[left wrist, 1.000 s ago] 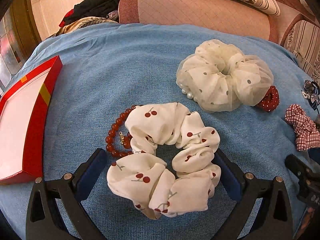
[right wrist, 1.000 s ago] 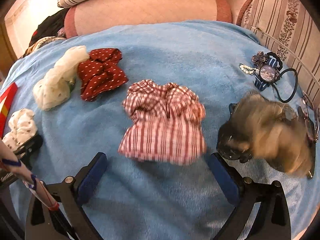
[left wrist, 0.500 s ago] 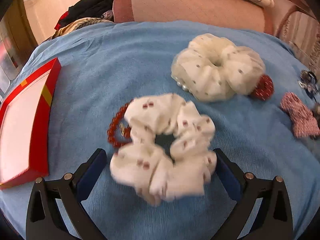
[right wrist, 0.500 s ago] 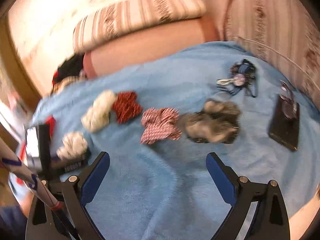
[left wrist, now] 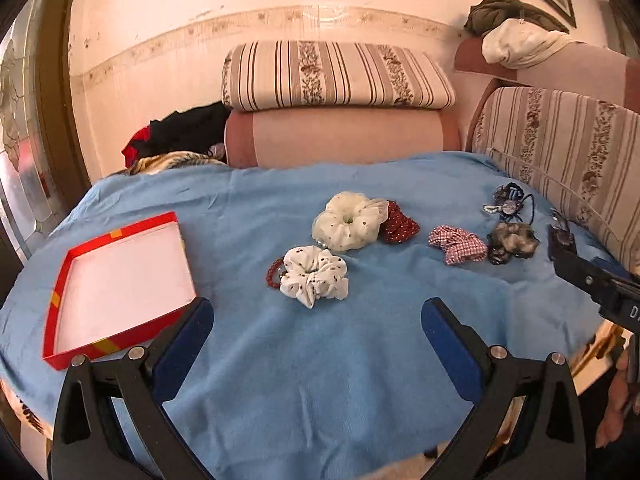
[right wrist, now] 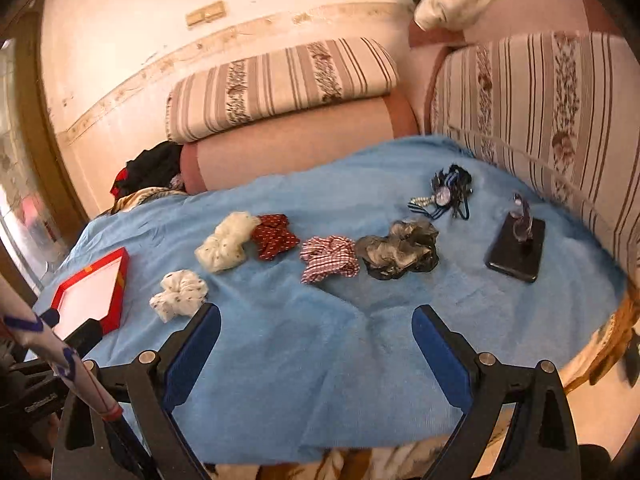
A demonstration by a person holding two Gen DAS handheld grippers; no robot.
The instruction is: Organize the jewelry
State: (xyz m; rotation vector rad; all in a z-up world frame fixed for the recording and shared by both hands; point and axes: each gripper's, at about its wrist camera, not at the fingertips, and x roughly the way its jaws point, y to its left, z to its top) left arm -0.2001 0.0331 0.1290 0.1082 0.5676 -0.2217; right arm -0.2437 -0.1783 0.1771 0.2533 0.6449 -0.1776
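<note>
Cherry scrunchie (left wrist: 314,276): lying free on the blue blanket (left wrist: 320,380) toward its near-left part, just ahead of the left gripper.
Red bead bracelet (left wrist: 273,275): peeking out from under the cherry scrunchie's left side, touching it.
Red box (left wrist: 116,276): sitting open at the blanket's left edge, white inside showing.
Cream dotted scrunchie (left wrist: 347,222): resting mid-blanket, touching the red dotted scrunchie (left wrist: 398,226) on its right.
Plaid scrunchie (right wrist: 330,258): lying beside the grey scrunchie (right wrist: 398,250), right of centre.
Blue hair ties (right wrist: 450,192): bunching near the far-right edge.
Black phone (right wrist: 516,250): lying at the right edge.
Left gripper (left wrist: 316,322): hanging above the near edge, fingers spread wide, gripping nothing.
Right gripper (right wrist: 316,330): likewise gaping wide, carrying nothing.
</note>
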